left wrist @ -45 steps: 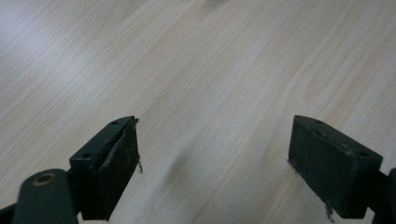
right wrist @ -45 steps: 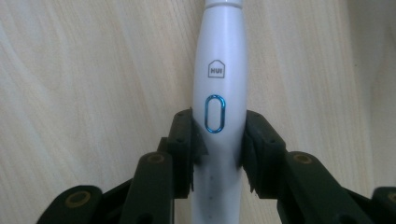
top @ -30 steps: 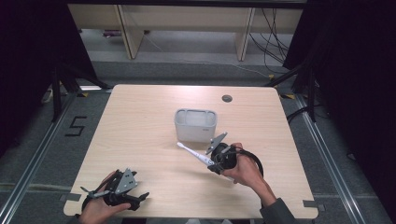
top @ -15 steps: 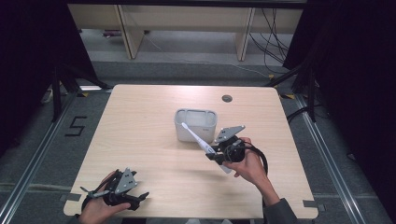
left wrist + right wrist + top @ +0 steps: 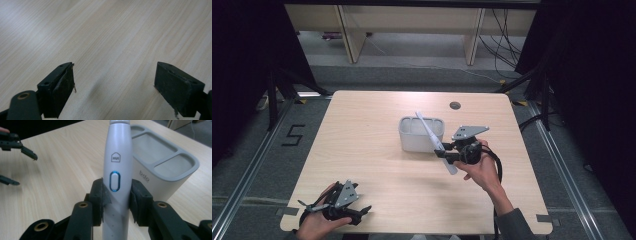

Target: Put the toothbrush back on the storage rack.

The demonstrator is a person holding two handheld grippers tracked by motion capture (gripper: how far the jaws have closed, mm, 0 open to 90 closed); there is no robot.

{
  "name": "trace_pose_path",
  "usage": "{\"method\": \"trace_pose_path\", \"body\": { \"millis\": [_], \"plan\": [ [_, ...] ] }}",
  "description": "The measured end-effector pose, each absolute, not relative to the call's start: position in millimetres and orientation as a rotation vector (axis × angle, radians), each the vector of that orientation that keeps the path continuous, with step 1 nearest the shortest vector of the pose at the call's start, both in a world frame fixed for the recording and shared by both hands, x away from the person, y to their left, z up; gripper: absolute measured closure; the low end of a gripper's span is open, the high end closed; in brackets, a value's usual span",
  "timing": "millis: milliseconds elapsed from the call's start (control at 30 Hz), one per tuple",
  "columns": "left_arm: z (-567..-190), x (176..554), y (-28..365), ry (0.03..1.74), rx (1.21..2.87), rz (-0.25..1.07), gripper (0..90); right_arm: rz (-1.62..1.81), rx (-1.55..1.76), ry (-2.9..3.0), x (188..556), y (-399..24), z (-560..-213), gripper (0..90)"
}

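My right gripper (image 5: 446, 154) is shut on a white electric toothbrush (image 5: 432, 137), held tilted above the table with its head over a white holder (image 5: 412, 140). In the right gripper view the toothbrush (image 5: 117, 172) stands between the jaws, its blue-ringed button facing me, and the holder (image 5: 165, 167) with its separate compartments sits just behind it to the right. My left gripper (image 5: 362, 212) rests near the table's front left corner, open. In the left gripper view its fingers (image 5: 60, 87) stand wide apart over bare wood, nothing between them.
The light wooden table (image 5: 362, 130) has a round cable hole (image 5: 455, 105) at the back. Dark frame rails and a grey floor surround it. The left gripper (image 5: 15, 150) appears far off in the right gripper view.
My right gripper has lifted the toothbrush off the table and swung it more upright, carrying its head over the holder. The left gripper has stayed put.
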State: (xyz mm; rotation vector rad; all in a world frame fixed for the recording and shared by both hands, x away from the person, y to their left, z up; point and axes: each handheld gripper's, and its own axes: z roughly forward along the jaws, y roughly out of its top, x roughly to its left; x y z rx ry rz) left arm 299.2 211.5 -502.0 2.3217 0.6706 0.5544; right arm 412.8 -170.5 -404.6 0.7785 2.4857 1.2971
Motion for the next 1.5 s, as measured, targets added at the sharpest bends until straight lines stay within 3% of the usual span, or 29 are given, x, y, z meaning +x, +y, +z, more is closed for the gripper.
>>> {"method": "trace_pose_path", "body": {
  "millis": [700, 1500],
  "plan": [
    [-502.1, 299.5, 212.0, 0.669, 2.331, 0.554, 15.7, 1.469, 0.915, 2.255, 450.9, -176.8, -376.0, 66.5],
    [-502.4, 299.4, 212.2, 0.669, 2.311, 0.559, 15.7, 1.563, 0.960, 2.126, 491.3, -155.9, -362.0, 66.5]
  ]
}}
